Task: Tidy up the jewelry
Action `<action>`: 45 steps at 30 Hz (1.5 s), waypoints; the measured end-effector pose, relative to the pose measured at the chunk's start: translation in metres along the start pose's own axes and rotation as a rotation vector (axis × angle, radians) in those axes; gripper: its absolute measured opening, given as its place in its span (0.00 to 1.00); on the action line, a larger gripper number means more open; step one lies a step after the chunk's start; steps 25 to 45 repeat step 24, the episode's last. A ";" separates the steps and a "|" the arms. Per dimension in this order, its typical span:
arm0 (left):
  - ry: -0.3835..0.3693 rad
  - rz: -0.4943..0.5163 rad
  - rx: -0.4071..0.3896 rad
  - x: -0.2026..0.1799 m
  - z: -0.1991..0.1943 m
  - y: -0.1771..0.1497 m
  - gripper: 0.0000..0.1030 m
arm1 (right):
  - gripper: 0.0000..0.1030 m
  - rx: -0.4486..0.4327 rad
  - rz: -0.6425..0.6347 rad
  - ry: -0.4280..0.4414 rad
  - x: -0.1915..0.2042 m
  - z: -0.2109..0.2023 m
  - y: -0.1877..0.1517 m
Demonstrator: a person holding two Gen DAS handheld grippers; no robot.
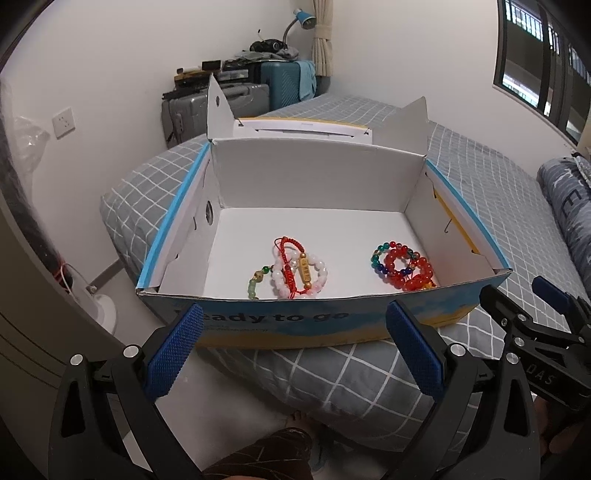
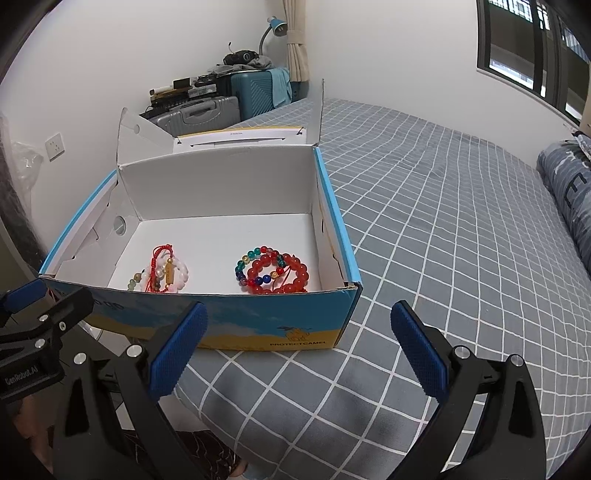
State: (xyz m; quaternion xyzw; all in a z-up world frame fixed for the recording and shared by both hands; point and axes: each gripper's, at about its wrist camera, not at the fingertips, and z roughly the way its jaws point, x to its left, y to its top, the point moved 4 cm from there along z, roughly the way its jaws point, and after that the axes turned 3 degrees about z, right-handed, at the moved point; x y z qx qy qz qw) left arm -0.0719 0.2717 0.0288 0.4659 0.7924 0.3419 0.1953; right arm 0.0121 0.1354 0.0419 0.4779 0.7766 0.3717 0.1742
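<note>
An open blue and yellow cardboard box (image 1: 295, 319) (image 2: 236, 325) stands on the bed corner. Inside, a pile of pink bead, red cord and green bead bracelets (image 1: 295, 271) (image 2: 164, 273) lies at the left. A pile of red and multicoloured bead bracelets (image 1: 404, 266) (image 2: 273, 271) lies at the right. My left gripper (image 1: 295, 328) is open and empty, in front of the box's near wall. My right gripper (image 2: 299, 326) is open and empty, in front of the box's right front corner. The right gripper also shows in the left wrist view (image 1: 546, 314).
The bed (image 2: 443, 221) has a grey checked sheet, with a rolled dark blue quilt (image 2: 569, 192) at the right. Suitcases (image 1: 236, 99) with clutter and a blue lamp (image 1: 304, 20) stand against the far wall. The box's lid flaps (image 1: 218, 107) stand up at the back.
</note>
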 end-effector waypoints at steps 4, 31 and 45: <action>0.006 -0.006 -0.014 0.000 -0.002 0.001 0.94 | 0.93 0.002 0.002 -0.003 -0.001 0.001 -0.001; 0.033 0.013 -0.024 -0.003 -0.002 0.000 0.94 | 0.93 0.003 0.003 -0.001 -0.002 0.001 0.000; 0.033 0.013 -0.024 -0.003 -0.002 0.000 0.94 | 0.93 0.003 0.003 -0.001 -0.002 0.001 0.000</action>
